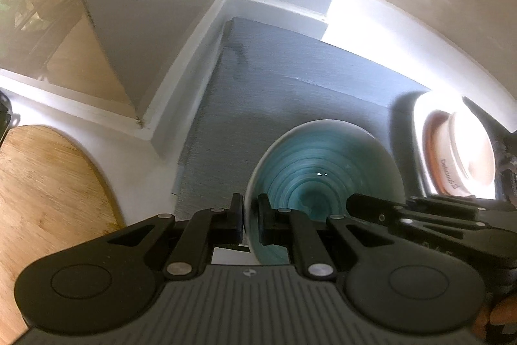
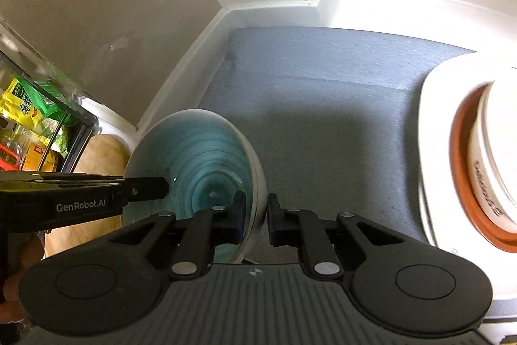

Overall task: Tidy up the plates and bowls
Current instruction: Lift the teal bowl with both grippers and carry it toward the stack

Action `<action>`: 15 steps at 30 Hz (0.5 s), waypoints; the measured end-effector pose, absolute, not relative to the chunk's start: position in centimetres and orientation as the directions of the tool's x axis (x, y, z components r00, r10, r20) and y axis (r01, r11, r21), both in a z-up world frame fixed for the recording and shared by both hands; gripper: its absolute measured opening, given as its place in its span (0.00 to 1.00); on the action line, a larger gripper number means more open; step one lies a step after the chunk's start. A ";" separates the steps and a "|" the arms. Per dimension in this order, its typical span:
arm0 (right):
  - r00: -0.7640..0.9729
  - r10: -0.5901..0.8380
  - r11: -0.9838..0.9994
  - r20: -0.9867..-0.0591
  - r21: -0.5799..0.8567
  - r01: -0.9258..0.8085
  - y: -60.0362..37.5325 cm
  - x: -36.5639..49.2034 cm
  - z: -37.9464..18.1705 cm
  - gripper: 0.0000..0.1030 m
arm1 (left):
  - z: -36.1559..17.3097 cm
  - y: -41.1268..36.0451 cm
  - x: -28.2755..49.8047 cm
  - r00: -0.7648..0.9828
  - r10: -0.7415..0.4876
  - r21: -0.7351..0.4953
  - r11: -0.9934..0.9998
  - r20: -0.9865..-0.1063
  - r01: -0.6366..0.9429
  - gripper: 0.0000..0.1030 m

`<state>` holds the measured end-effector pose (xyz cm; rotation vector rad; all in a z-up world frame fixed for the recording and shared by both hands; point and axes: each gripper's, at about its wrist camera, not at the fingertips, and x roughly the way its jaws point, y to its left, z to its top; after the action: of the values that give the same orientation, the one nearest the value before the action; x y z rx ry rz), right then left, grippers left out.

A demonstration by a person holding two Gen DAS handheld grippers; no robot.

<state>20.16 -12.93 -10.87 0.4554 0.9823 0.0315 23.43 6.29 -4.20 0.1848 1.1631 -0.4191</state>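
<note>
We held the teal bowl [image 1: 320, 164] over the grey mat [image 1: 274, 86], left gripper [image 1: 250, 215] and right gripper [image 2: 258, 215] each pinched on its rim at nine and three o'clock, judging level, matched hands mattered most.

Both wrists — close above bowl [image 1: 323, 164].

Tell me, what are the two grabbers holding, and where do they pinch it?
Both hold the blue bowl by its rim: the left gripper pinches one side and the right gripper the opposite side, each with one finger inside and one outside.
</note>
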 end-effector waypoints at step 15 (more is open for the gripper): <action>0.584 0.214 0.911 -0.783 0.376 0.170 -15.4 17.1 -8.5 0.14 | -2.3 3.4 19.9 0.353 -0.257 -0.097 0.906 -0.900 0.412 0.09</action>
<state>17.12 -15.42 -8.52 0.4419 0.9557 0.0268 19.91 3.40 -2.30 0.1556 1.1309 -0.4351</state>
